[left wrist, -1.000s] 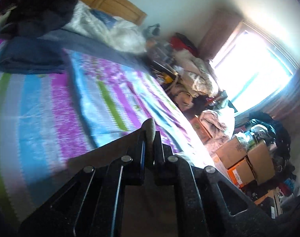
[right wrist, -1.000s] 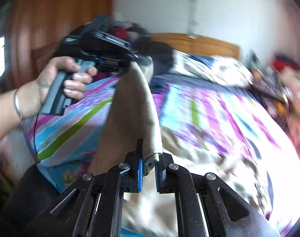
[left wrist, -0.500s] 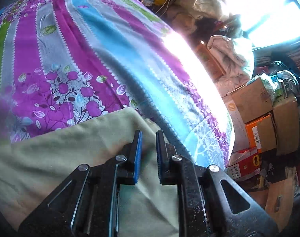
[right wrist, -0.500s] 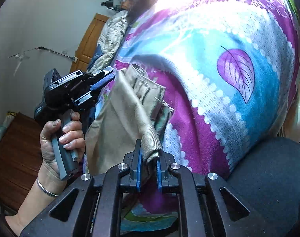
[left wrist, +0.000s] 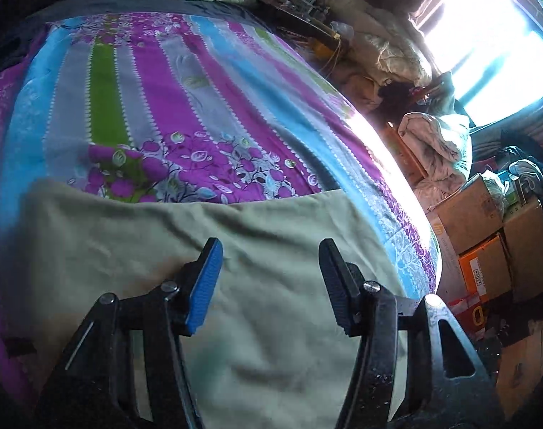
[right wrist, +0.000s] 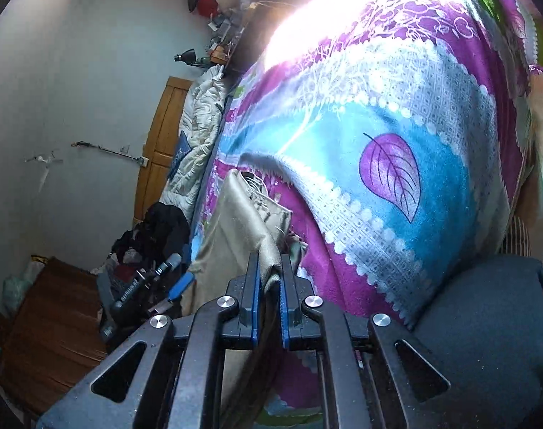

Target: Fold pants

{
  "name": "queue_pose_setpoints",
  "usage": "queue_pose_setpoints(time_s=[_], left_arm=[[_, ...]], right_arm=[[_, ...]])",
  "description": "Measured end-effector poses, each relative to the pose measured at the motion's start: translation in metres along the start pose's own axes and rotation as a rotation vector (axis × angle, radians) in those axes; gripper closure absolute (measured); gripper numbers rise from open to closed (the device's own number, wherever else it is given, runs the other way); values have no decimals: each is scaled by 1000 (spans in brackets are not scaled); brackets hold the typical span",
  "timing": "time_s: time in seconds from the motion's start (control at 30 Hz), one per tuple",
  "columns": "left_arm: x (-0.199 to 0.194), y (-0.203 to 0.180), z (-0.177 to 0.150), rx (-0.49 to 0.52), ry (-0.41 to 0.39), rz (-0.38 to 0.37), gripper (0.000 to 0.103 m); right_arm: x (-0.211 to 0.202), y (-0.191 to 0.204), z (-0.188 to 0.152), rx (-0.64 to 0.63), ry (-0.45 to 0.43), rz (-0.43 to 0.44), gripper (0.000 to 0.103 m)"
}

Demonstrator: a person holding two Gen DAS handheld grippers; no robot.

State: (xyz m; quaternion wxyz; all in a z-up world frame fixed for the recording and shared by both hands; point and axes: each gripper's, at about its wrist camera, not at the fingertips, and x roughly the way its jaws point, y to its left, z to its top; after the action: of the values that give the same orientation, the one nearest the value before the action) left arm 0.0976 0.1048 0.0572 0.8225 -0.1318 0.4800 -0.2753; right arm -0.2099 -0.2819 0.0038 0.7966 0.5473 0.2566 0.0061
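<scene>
Left gripper (left wrist: 269, 250) agape, right gripper (right wrist: 268, 268) clamped.

We are seeing daylight pouring through the window (left wrist: 485, 43), blowing out the bed (left wrist: 382, 143) edge in both views. Fisheye bending is curving the frame edges; corners are darkening, and the left view's lower-left is blurring.

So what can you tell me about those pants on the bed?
The pants are a plain beige, soft woven-looking cloth, a bit wrinkled. They lie spread over the striped, flowery blanket on the bed. The left gripper is open above them, not pinching anything. The right gripper is shut on a bunched edge of the cloth. Near there the cloth is bunched and stitched seams show.
</scene>
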Motion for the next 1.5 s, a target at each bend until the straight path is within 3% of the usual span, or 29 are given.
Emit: queue_pose_setpoints(time_s=[0.07, 0.13, 0.2, 0.23, 0.27, 0.33, 0.4, 0.5, 0.57, 0.6, 0.7, 0.77, 0.8, 0.87, 0.93, 0.97, 1.0, 1.1, 1.17, 1.23, 1.27, 1.43, 1.5], left_arm=[[-7, 3, -7, -13, 0, -3, 47], [-9, 7, -11, 8, 0, 17, 47], [-13, 10, -12, 9, 3, 37, 47], [-18, 12, -11, 4, -12, 41, 47], [-27, 14, -10, 5, -35, 44, 47], [-45, 19, -6, 21, -92, 57, 46], [-54, 28, -3, 30, -118, 73, 46], [-46, 44, 1, 0, -121, 96, 47], [-38, 53, 4, -38, -141, 99, 48], [-36, 56, 5, -59, -163, 96, 48], [-20, 69, 7, -96, -183, 120, 48], [0, 81, 4, -120, -134, 160, 53], [9, 87, 1, -108, -127, 180, 61], [9, 97, -1, -106, -158, 171, 80], [7, 128, -2, -234, -180, 107, 100], [2, 141, -2, -286, -194, 27, 100], [-1, 148, -3, -316, -202, 1, 100], [-16, 126, 5, -201, -185, 119, 101], [-42, 116, 4, -156, -209, 142, 85], [-73, 107, -3, -120, -251, 130, 73], [-85, 98, -10, -79, -250, 112, 72], [-103, 18, -91, 193, -92, 84, 74], [-99, -4, -130, 251, -13, 41, 85]], right_arm=[[4, 4, 0, -98, 28, -110, 93], [13, -19, -1, -3, 74, -131, 84], [-6, -33, 10, 86, 16, -126, 80], [-22, -33, 17, 70, -49, -183, 69], [-39, -29, 27, 39, -120, -242, 61], [-69, -10, 41, -63, -224, -260, 61], [-60, 34, 54, -242, -191, -228, 61], [5, 120, 58, -550, -26, -143, 61], [68, 155, 54, -662, 101, -98, 71], [107, 164, 52, -692, 164, -98, 71], [194, 154, 43, -832, 293, -235, 77], [230, 125, 42, -896, 318, -319, 103], [233, 117, 51, -842, 298, -290, 103], [232, 101, 72, -725, 286, -238, 103], [227, 93, 81, -674, 259, -257, 103], [227, 92, 86, -667, 243, -282, 103], [227, 93, 89, -664, 223, -310, 103], [187, 100, 102, -698, 32, -419, 103], [146, 112, 106, -727, -57, -403, 94], [114, 125, 95, -792, -27, -324, 91], [101, 131, 83, -836, 10, -277, 91], [57, 135, 1, -1017, 182, -193, 91], [58, 124, -20, -1018, 239, -218, 91]])
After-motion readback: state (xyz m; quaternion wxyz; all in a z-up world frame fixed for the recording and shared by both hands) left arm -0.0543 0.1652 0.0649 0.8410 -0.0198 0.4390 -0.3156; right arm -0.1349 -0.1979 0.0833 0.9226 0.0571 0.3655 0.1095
